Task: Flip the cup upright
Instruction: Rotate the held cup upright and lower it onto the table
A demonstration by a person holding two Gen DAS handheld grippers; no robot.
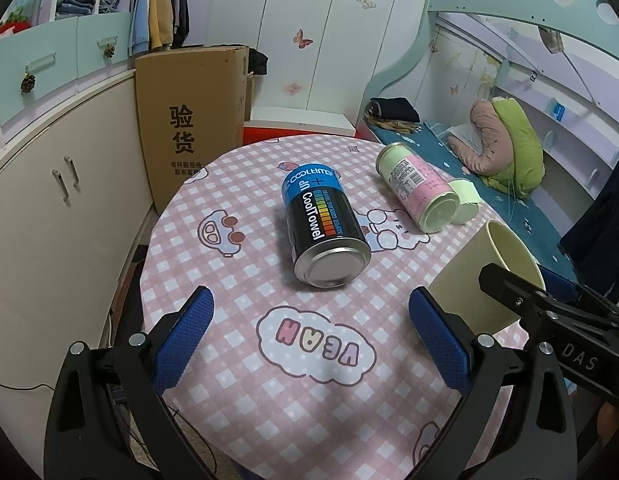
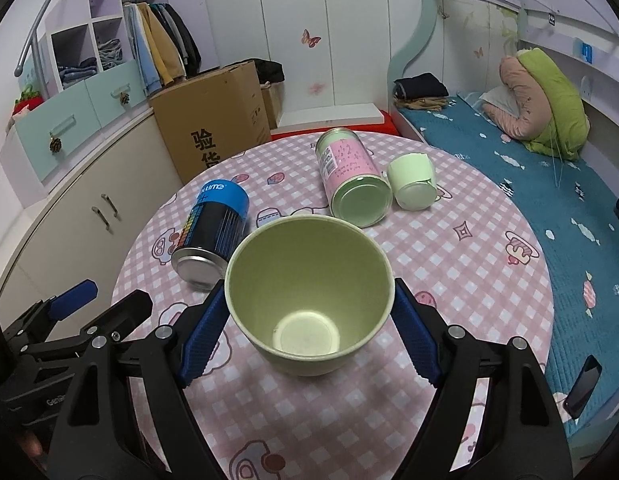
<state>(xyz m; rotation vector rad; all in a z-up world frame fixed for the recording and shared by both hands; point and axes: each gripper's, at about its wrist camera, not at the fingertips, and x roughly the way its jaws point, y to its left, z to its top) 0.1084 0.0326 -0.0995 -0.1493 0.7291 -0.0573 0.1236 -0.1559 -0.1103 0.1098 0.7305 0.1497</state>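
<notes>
The round table (image 1: 237, 264) with the pink checked cloth serves as the landmark. At its left side stands the cardboard box (image 1: 189, 120) on the floor; nearer, above the left part of the near table edge, the left gripper (image 1: 309, 332) hovers with its blue pads wide apart and nothing between them. On the middle of the table the blue and black CoolTowel can (image 1: 323, 222) lies on its side, its metal bottom turned to the near edge. To the right of the middle, the right gripper (image 2: 307, 320) holds the green cup (image 2: 309, 284); both blue pads (image 2: 203, 334) press on the sides of the cup, near its rim. The cup is mouth up and a little tilted toward the camera, so its inside bottom is visible; whether its base touches the cloth cannot be told. At the far right part of the table the pink and green can (image 2: 349, 176) lies on its side, and just beside it, to the right, lies a small pale green cap (image 2: 413, 184). Beyond the right table edge is the bed (image 2: 521, 184) with a blue cover.
</notes>
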